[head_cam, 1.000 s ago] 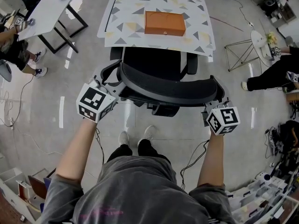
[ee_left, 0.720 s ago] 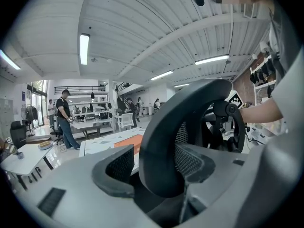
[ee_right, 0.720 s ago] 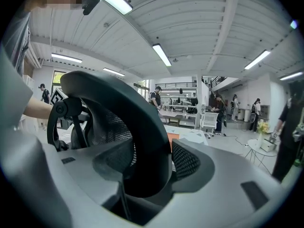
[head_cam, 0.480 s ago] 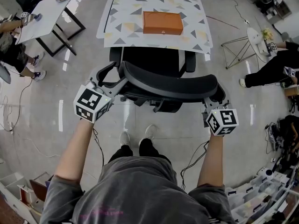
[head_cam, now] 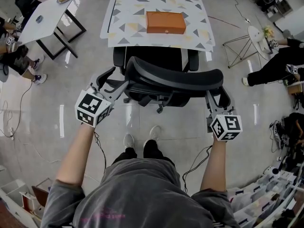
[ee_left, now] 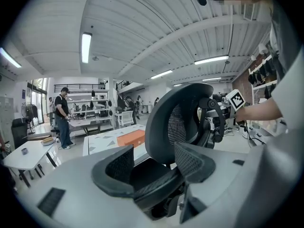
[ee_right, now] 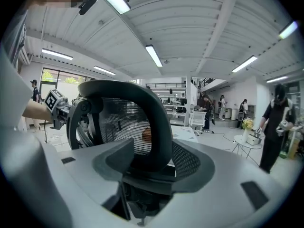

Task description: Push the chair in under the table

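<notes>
The chair stands on the floor at the bench's near edge, seat partly under. Probably heavy but free-rolling; push by the stiff backrest rim. Left tongs gape around that rim; right tongs clamp it.

Black office chair had matt plastic frame and woven mesh back, triangle-patterned white tabletop looked smooth, grey floor was glossy, reflective
</notes>
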